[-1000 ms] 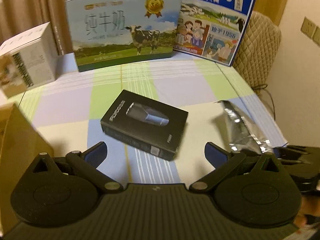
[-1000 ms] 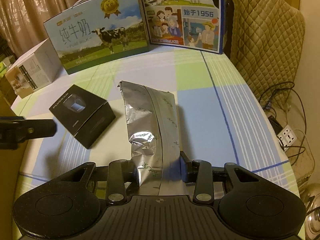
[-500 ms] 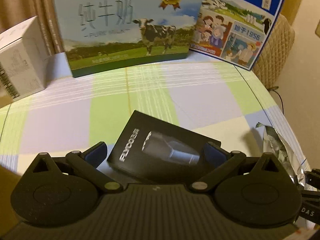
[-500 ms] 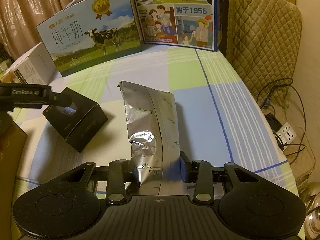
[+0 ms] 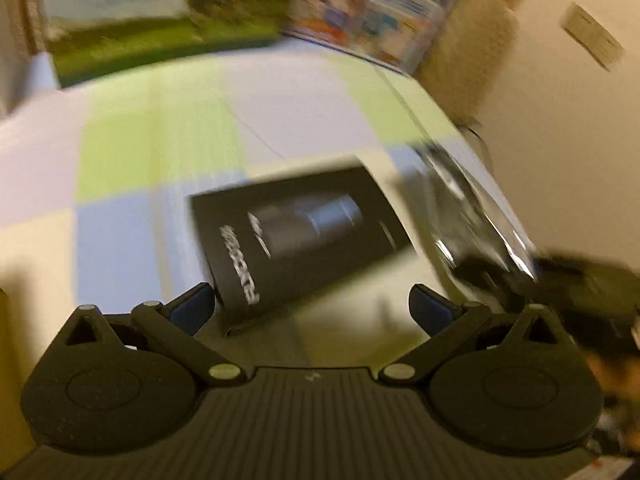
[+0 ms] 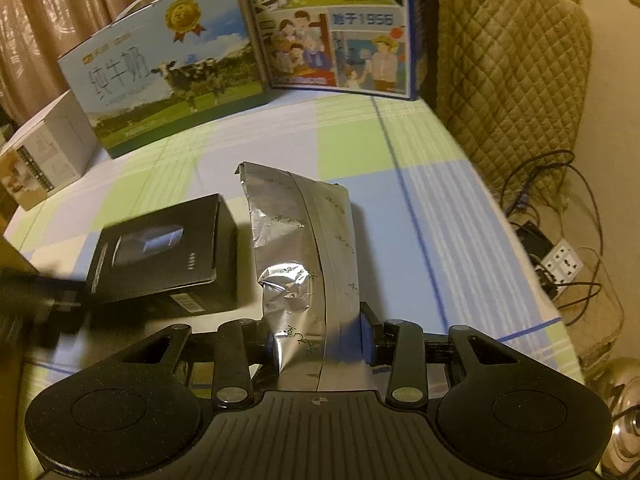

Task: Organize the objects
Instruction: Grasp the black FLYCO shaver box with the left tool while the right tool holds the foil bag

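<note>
A black product box (image 5: 296,236) lies flat on the checked tablecloth (image 5: 120,152); the left wrist view is motion-blurred. My left gripper (image 5: 312,310) is open, its left fingertip against the box's near corner and its right fingertip clear of it. In the right wrist view the box (image 6: 160,252) sits just left of a silver foil pouch (image 6: 304,248). My right gripper (image 6: 318,340) is shut on the pouch's near end. The left gripper (image 6: 36,300) shows as a dark blur at the box's left end.
Two milk cartons (image 6: 168,80) (image 6: 336,28) stand along the far edge, with a white box (image 6: 44,152) to their left. A quilted chair back (image 6: 512,80) and a power strip with cables (image 6: 564,260) lie off the right side. Brown cardboard (image 5: 8,360) stands at near left.
The black box has turned and slid right, ending close beside the pouch. The left gripper has swung right in a fast, blurred move. The right gripper still holds the pouch.
</note>
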A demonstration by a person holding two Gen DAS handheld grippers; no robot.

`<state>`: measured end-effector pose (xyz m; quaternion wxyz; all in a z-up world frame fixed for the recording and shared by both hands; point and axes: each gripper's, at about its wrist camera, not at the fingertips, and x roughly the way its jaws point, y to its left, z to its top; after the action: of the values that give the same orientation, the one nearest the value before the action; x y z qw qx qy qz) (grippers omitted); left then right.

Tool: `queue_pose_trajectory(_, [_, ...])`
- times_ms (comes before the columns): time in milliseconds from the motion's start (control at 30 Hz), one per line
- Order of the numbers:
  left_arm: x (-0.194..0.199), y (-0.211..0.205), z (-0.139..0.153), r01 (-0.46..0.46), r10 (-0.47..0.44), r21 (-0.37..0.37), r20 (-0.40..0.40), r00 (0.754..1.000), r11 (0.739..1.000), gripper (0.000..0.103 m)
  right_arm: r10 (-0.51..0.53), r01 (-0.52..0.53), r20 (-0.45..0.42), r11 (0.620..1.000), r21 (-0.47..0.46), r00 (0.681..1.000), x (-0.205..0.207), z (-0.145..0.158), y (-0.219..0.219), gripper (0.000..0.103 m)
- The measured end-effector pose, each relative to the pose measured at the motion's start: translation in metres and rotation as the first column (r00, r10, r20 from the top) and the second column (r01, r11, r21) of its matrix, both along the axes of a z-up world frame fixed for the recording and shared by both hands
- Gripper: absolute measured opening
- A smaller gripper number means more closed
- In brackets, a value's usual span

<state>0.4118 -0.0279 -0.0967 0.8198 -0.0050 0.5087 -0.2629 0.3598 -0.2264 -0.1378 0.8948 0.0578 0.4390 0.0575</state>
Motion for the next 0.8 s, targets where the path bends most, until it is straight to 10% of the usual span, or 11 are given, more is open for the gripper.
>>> queue_pose_trajectory(167, [-0.008, -0.011, 0.018, 0.095, -0.115, 0.145, 0.135, 0.984, 0.985, 0.102, -0.015, 0.015, 0.003, 1.0, -0.005, 1.0, -0.002, 0.002, -0.005, 0.035])
queue_pose_trajectory(433, [0.009, -0.039, 0.0, 0.307, -0.384, 0.339, 0.189, 0.904, 0.889, 0.102, -0.012, 0.012, 0.002, 1.0, -0.003, 1.0, -0.001, 0.001, -0.002, 0.035])
queue_pose_trajectory(800, [0.006, -0.042, -0.006, 0.257, -0.281, 0.289, 0.044, 0.959, 0.922, 0.078, 0.011, -0.011, -0.01, 1.0, 0.001, 1.0, -0.001, -0.002, 0.004, 0.035])
